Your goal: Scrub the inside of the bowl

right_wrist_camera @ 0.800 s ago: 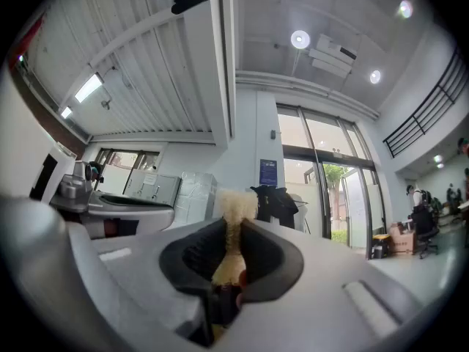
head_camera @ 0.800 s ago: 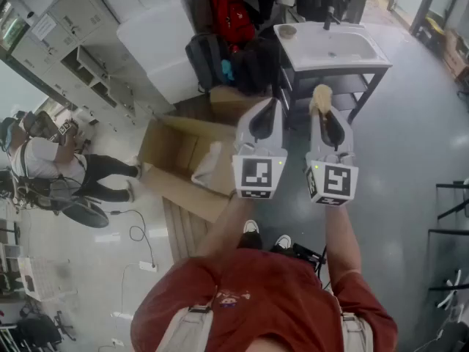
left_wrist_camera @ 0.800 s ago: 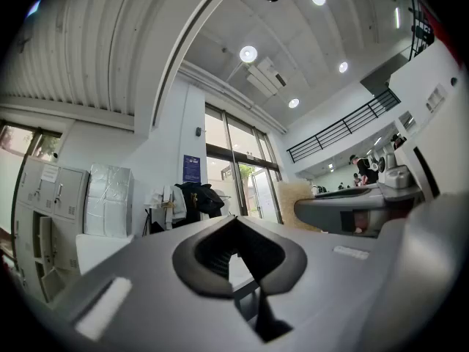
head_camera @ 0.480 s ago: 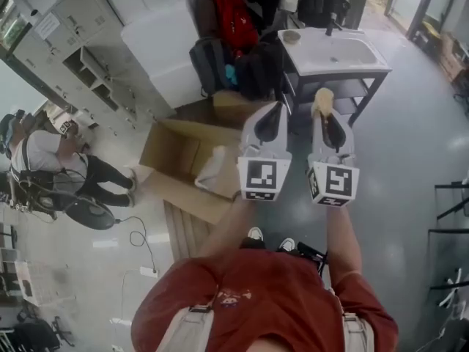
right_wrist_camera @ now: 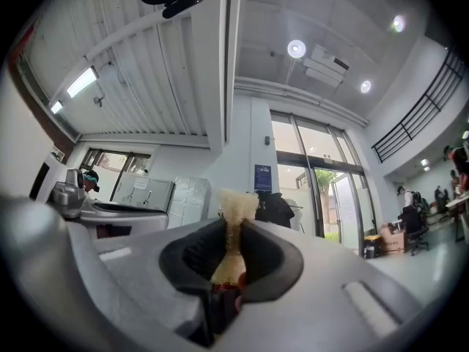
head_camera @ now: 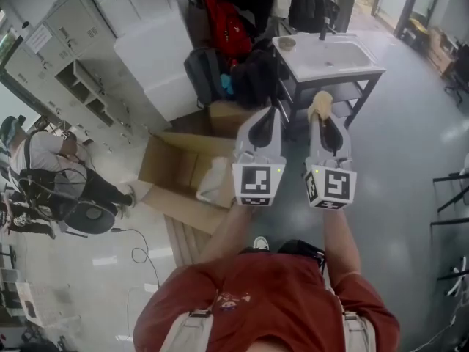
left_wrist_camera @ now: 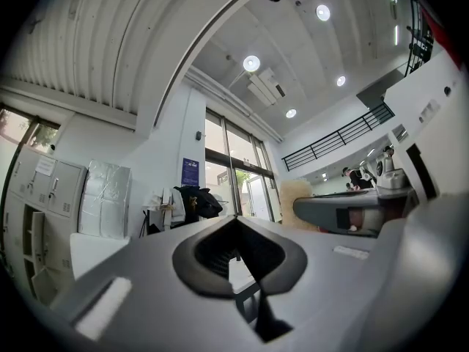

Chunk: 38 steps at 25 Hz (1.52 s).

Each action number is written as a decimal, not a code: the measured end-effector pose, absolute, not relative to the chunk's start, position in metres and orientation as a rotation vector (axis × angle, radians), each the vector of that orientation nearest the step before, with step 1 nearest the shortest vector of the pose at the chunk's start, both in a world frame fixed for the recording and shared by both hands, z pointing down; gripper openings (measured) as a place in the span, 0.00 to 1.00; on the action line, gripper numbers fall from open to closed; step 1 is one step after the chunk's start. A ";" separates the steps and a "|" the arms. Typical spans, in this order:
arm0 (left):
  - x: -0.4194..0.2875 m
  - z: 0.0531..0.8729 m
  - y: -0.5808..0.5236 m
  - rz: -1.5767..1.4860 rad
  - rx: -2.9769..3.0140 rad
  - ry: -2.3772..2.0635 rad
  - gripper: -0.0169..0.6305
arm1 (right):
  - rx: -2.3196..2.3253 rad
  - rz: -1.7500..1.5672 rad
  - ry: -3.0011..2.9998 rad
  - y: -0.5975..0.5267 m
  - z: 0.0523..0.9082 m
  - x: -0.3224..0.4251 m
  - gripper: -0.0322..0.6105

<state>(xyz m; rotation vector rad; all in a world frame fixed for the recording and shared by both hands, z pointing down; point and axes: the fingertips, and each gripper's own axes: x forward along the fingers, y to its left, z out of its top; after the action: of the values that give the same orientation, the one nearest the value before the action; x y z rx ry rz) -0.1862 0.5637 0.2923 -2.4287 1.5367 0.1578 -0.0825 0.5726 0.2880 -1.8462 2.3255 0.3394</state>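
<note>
Right hand-held gripper (right_wrist_camera: 233, 233) pinches scrubber (right_wrist_camera: 236, 205); lower end hidden.

A small, round, brownish bowl (head_camera: 287, 43) sits upright on the back left corner of the white sink (head_camera: 366, 66), beside the basin. The scrubbing pad (right_wrist_camera: 236, 211), pale yellow and fibrous, is pinched in the right gripper's (right_wrist_camera: 234, 233) jaws. Its frayed end pokes past their tips, short of the sink's front edge.
</note>
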 end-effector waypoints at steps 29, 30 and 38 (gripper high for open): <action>-0.155 0.289 0.431 0.105 -2.414 1.523 0.04 | -1.838 0.308 2.285 0.437 0.286 -0.048 0.13; -0.150 0.290 0.425 0.108 -2.415 1.525 0.04 | -1.838 0.311 2.287 0.431 0.287 -0.044 0.13; -0.104 0.281 0.373 0.119 -2.419 1.522 0.04 | -1.835 0.313 2.305 0.380 0.280 -0.003 0.13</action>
<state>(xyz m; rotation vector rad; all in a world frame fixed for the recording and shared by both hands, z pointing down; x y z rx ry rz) -0.1036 0.3731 0.2806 -2.4186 1.5220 0.1189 -0.0025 0.3798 0.2802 -1.8348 2.3050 0.3127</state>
